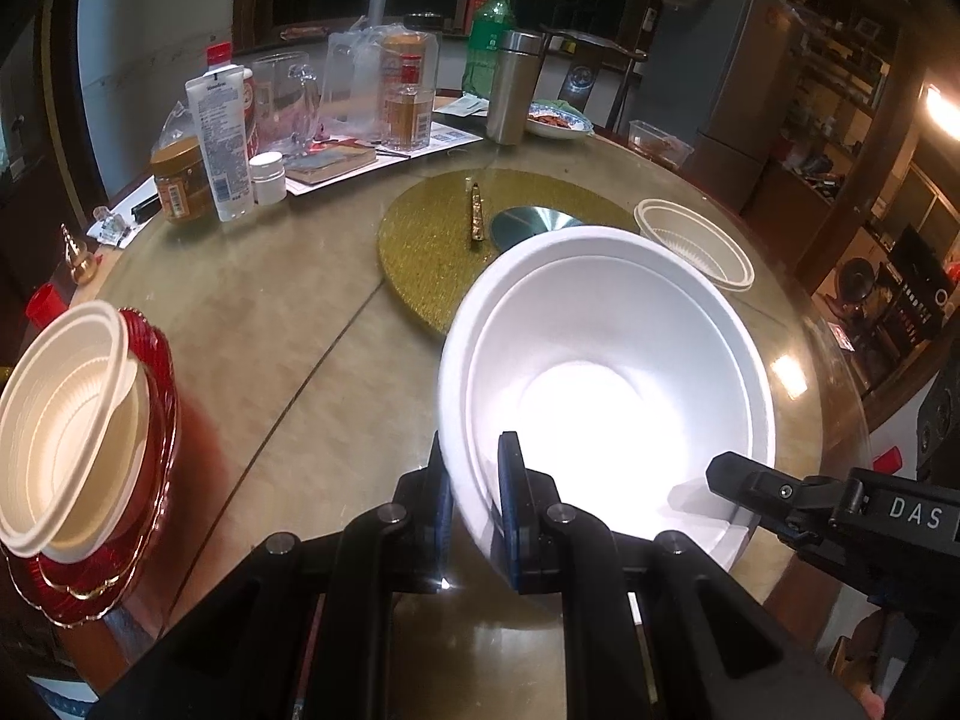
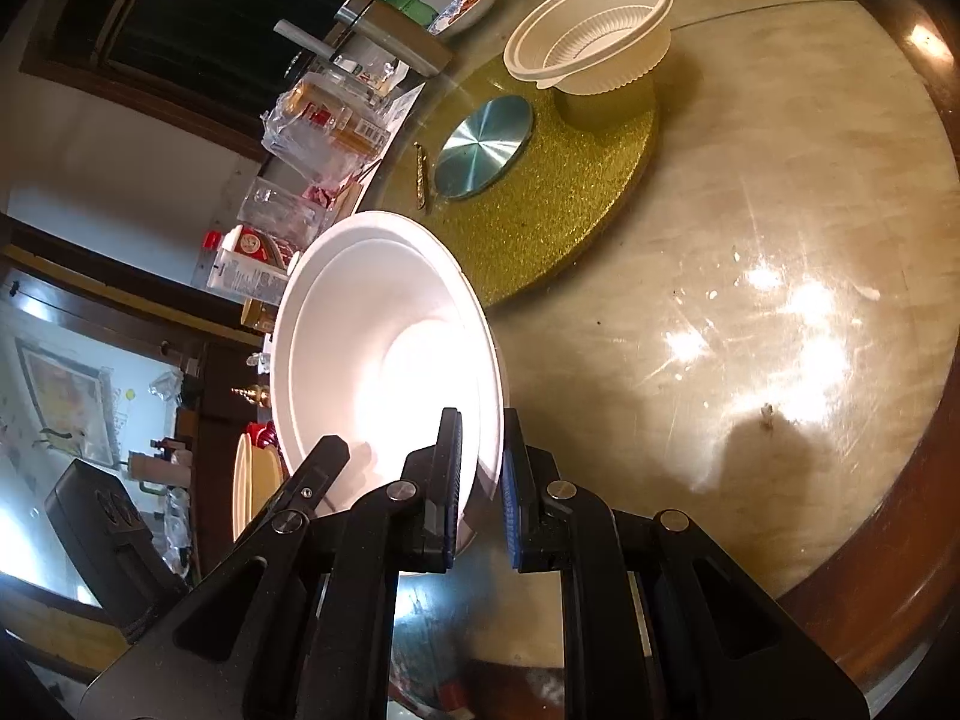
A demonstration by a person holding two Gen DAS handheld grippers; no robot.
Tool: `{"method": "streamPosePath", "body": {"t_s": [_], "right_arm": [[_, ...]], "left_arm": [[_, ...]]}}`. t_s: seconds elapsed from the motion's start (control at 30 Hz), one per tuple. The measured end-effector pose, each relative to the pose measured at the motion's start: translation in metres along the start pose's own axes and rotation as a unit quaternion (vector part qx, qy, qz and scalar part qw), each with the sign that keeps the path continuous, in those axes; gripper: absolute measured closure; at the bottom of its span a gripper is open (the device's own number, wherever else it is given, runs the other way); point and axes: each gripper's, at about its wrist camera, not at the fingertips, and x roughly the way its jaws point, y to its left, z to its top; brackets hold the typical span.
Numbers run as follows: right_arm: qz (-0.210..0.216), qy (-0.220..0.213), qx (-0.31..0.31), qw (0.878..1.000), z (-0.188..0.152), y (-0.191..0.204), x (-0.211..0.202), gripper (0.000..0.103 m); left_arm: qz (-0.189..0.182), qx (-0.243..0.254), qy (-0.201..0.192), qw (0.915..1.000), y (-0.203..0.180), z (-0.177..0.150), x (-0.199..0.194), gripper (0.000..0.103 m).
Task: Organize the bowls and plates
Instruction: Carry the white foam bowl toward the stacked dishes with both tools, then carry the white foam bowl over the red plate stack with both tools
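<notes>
Both grippers hold a large white bowl [image 1: 606,372] tilted above the round table [image 1: 288,312]. My left gripper [image 1: 474,450] is shut on its near-left rim. My right gripper [image 2: 483,420] is shut on the opposite rim of the same bowl [image 2: 390,348]. In the left wrist view the right gripper [image 1: 729,471] reaches in from the right. At the far left, a stack of cream bowls [image 1: 66,420] sits tilted on red plates [image 1: 150,468]. A single cream ribbed bowl [image 2: 594,36] stands beside the gold mat [image 2: 540,210].
Bottles, jars, a glass mug and a steel flask [image 1: 510,87] crowd the table's far side, with a plate of food [image 1: 558,120] behind. A silver disc [image 2: 483,147] lies on the gold mat. The table's dark wooden rim [image 2: 900,480] curves at the right.
</notes>
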Motion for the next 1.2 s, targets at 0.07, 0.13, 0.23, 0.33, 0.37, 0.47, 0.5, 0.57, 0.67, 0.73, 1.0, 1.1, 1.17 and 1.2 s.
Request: {"method": "streamPosePath", "body": {"t_s": [0.07, 0.13, 0.23, 0.33, 0.37, 0.47, 0.5, 0.57, 0.67, 0.73, 1.0, 1.1, 1.17, 1.2], "right_arm": [[-0.002, 0.001, -0.004, 1.000, -0.004, 0.002, 0.000, 0.091], [-0.002, 0.002, -0.007, 1.000, -0.008, 0.002, 0.000, 0.091], [-0.001, 0.004, -0.005, 1.000, -0.013, -0.001, 0.000, 0.091], [0.001, 0.006, -0.002, 1.000, -0.018, -0.005, 0.000, 0.091], [-0.001, 0.005, -0.004, 1.000, -0.020, -0.005, 0.001, 0.091], [-0.001, 0.007, -0.006, 1.000, -0.024, -0.006, 0.002, 0.091], [-0.002, 0.007, -0.006, 1.000, -0.025, -0.006, 0.003, 0.091], [-0.002, 0.010, -0.006, 1.000, -0.026, -0.007, 0.005, 0.091], [-0.002, 0.014, -0.004, 1.000, -0.027, -0.008, 0.009, 0.091], [-0.001, 0.016, -0.004, 1.000, -0.028, -0.008, 0.011, 0.091], [0.005, 0.013, -0.011, 1.000, -0.034, -0.003, 0.013, 0.091], [0.008, 0.008, -0.019, 1.000, -0.035, 0.002, 0.013, 0.091], [0.009, 0.008, -0.025, 1.000, -0.037, 0.006, 0.015, 0.091], [0.009, 0.008, -0.027, 1.000, -0.037, 0.008, 0.015, 0.091]], "left_arm": [[0.000, -0.002, -0.001, 1.0000, 0.002, -0.004, -0.003, 0.091], [0.000, -0.004, -0.002, 1.0000, 0.004, -0.008, -0.005, 0.091], [-0.003, -0.005, -0.001, 1.0000, 0.006, -0.013, -0.007, 0.091], [-0.004, -0.004, 0.000, 1.0000, 0.005, -0.019, -0.009, 0.091], [-0.005, -0.003, 0.001, 1.0000, 0.005, -0.021, -0.009, 0.091], [-0.004, -0.002, 0.001, 1.0000, 0.006, -0.025, -0.010, 0.091], [-0.002, -0.002, 0.001, 1.0000, 0.006, -0.026, -0.010, 0.091], [-0.003, -0.004, 0.002, 1.0000, 0.008, -0.027, -0.010, 0.091], [-0.001, -0.004, 0.004, 1.0000, 0.010, -0.029, -0.008, 0.091], [0.001, -0.004, 0.003, 1.0000, 0.011, -0.031, -0.008, 0.091], [0.002, -0.005, -0.013, 0.9999, 0.014, -0.034, -0.018, 0.091], [0.001, -0.009, -0.025, 0.9997, 0.017, -0.034, -0.025, 0.091], [0.003, -0.010, -0.032, 0.9994, 0.019, -0.034, -0.028, 0.091], [0.004, -0.012, -0.037, 0.9992, 0.020, -0.034, -0.031, 0.091]]}}
